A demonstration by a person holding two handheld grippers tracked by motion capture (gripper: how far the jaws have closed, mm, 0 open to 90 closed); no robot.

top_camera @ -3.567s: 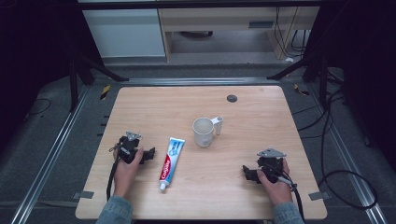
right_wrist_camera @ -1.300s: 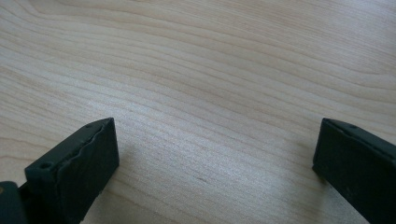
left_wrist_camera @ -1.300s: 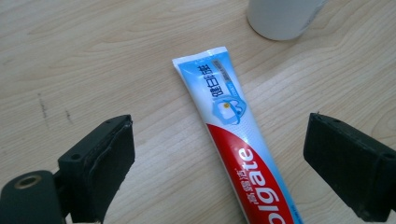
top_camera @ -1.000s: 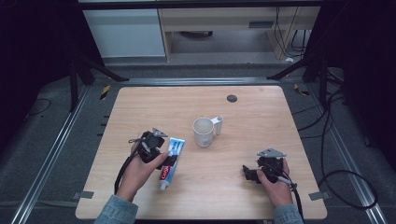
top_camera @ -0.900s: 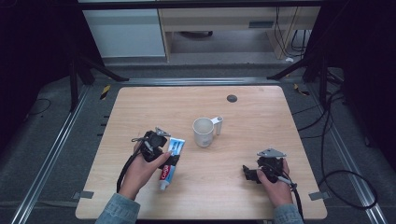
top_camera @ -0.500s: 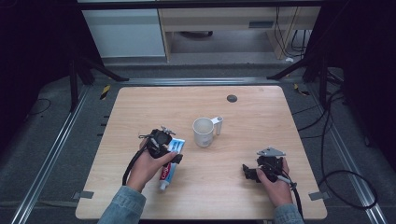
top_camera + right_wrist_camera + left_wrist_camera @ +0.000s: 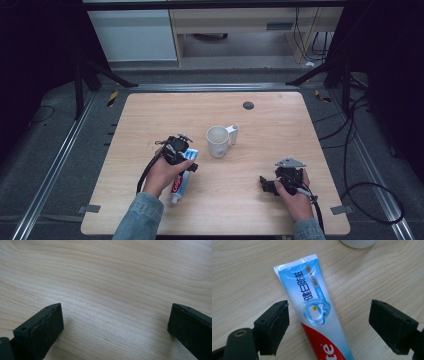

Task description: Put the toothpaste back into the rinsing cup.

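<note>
Blue-and-white toothpaste tube (image 7: 317,305) lies flat just left of the white mug (image 7: 218,141), between the spread jaws of the left gripper (image 7: 328,325); right of the mug, well apart, the right gripper (image 7: 113,332) rests, jaws wide over bare wood

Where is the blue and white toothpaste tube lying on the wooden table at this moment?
In the high view the blue and white toothpaste tube lies flat left of centre, just left of the white mug, with the open left gripper over its flat end.
</note>
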